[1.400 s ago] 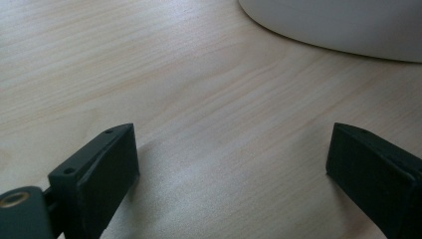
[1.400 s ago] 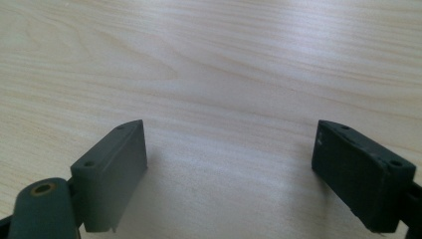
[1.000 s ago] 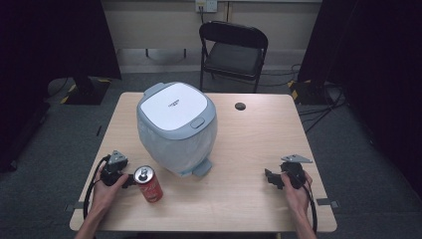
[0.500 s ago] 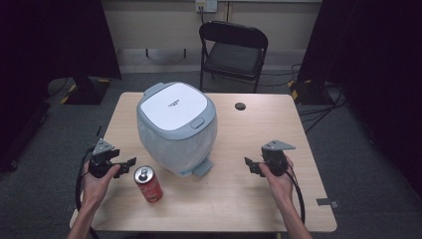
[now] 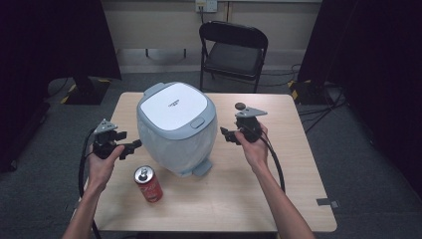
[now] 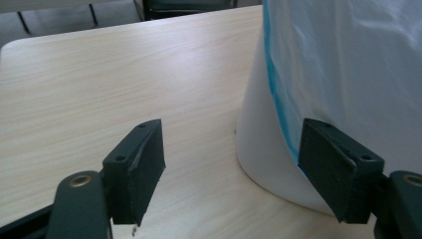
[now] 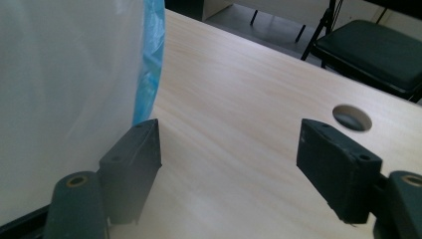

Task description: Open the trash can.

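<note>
Trash bin (image 5: pixel 176 128), a lidded grey-and-white one with a white liner showing a blue edge, stands in the middle of the surface (image 5: pixel 278 194), flanked by both hand-held grippers.

Risks, taken from left to right: the red soda can (image 5: pixel 148 183) stands just in front of the bin's left side, near the left forearm, and could be knocked over if that arm is swung inward. The bin's wall is smooth and curved, so a pinch from either side could slip, or only the thin liner could be caught and torn. Uneven pressure from the two sides could tip the tall bin or slide it across the surface.

The left hand-held gripper (image 5: pixel 130 146) is held above the surface just left of the bin, pointing toward it; its jaws have just been closing slightly but stand apart with nothing pressed between them. The right hand-held gripper (image 5: pixel 225 134) is raised just beside the bin's right wall, likewise aimed inward; its jaws have just been closing too, yet remain wide and empty.
</note>
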Demonstrator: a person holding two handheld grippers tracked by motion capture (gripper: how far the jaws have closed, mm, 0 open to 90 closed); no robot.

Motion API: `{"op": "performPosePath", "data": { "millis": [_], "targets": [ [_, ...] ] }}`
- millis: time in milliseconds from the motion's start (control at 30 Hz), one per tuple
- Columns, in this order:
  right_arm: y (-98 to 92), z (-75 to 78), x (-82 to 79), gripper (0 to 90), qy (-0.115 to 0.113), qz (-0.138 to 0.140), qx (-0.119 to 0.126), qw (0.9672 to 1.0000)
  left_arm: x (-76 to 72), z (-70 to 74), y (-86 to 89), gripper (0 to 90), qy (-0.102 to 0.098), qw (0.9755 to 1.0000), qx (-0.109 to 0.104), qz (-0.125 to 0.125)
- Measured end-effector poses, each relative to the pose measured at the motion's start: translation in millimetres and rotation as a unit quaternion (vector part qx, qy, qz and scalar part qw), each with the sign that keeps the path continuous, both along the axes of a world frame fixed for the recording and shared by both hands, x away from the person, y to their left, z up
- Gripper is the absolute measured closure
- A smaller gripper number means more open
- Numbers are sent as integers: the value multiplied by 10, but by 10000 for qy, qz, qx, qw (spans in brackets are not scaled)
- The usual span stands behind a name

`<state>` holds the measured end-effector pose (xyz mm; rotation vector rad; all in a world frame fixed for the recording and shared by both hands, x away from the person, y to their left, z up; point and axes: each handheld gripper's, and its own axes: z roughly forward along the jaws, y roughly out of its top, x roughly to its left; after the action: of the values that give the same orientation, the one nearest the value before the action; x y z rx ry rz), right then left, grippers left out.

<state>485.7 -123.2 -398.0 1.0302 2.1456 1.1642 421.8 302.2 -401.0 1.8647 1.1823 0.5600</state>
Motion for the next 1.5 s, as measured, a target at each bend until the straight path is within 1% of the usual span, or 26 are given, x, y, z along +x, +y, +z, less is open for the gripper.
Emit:
{"op": "performPosePath", "data": {
  "millis": [33,133,267,433,467,500,533,567,600,667,733,833,867,900,967,1033,1133,1233,1267,1300,1333,1367,1400,1433,1467,1500],
  "targets": [
    [22,2,64,254,3,-25,-11,10000,15,16,-21,254,18,10000,14,-41],
    [55,11,246,256,-8,-56,99,9999,76,53,-81,253,-14,9996,-237,-173],
    [85,38,305,270,-118,-13,207,9997,111,66,-112,276,-18,9998,-178,-111],
    [156,77,359,272,-90,352,554,9978,200,99,-129,323,-13,9999,-109,-87],
    [179,76,366,273,-64,489,598,9970,253,95,-153,351,11,9998,-211,-30],
    [212,74,358,273,-127,545,469,9973,278,96,-166,378,3,9998,-214,-28],
    [242,71,343,318,-169,589,324,9976,303,95,-184,388,0,9997,-240,0],
    [253,70,329,382,-164,624,305,9974,329,97,-192,413,-6,9997,-250,-24],
    [253,71,314,412,-137,657,340,9972,353,96,-204,457,-13,9996,-265,-44],
    [249,73,301,438,-151,663,323,9972,373,99,-215,478,1,9996,-261,-48],
    [218,88,238,519,-129,787,288,9964,415,96,-255,538,27,9992,-330,-219],
    [176,97,195,530,-85,811,293,9962,436,90,-296,561,66,9989,-324,-344],
    [116,103,148,548,-24,819,423,9957,450,99,-344,583,89,9984,-295,-481],
    [116,103,148,548,-24,819,423,9957,450,99,-344,586,89,9984,-295,-481],
    [41,96,104,545,113,831,572,9948,460,119,-390,586,108,9975,-239,-659],
    [-26,100,46,542,141,853,608,9944,466,126,-422,585,122,9960,-342,-818],
    [-112,132,-92,542,82,791,555,9953,471,125,-523,606,124,9944,-251,-1016],
    [-154,140,-143,526,56,713,509,9961,473,114,-568,605,134,9934,-304,-1100],
    [-212,141,-154,444,-8,638,426,9971,493,93,-597,585,206,9923,-401,-1155],
    [-212,141,-154,444,-8,638,426,9971,493,93,-597,536,206,9923,-401,-1155],
    [-277,122,-109,420,68,473,455,9978,521,66,-621,502,254,9920,-453,-1147],
    [-277,122,-109,420,68,473,455,9978,521,66,-621,501,254,9920,-453,-1147],
    [-324,84,-56,414,48,156,337,9993,534,45,-630,493,182,9940,-279,-1042],
    [-324,84,-56,414,48,156,337,9993,534,45,-630,486,182,9940,-279,-1042],
    [-349,30,0,392,18,-138,191,9997,581,9,-614,484,246,9934,-353,-1063],
    [-349,30,0,392,18,-138,191,9997,581,9,-614,483,246,9934,-353,-1063]
  ]
}}
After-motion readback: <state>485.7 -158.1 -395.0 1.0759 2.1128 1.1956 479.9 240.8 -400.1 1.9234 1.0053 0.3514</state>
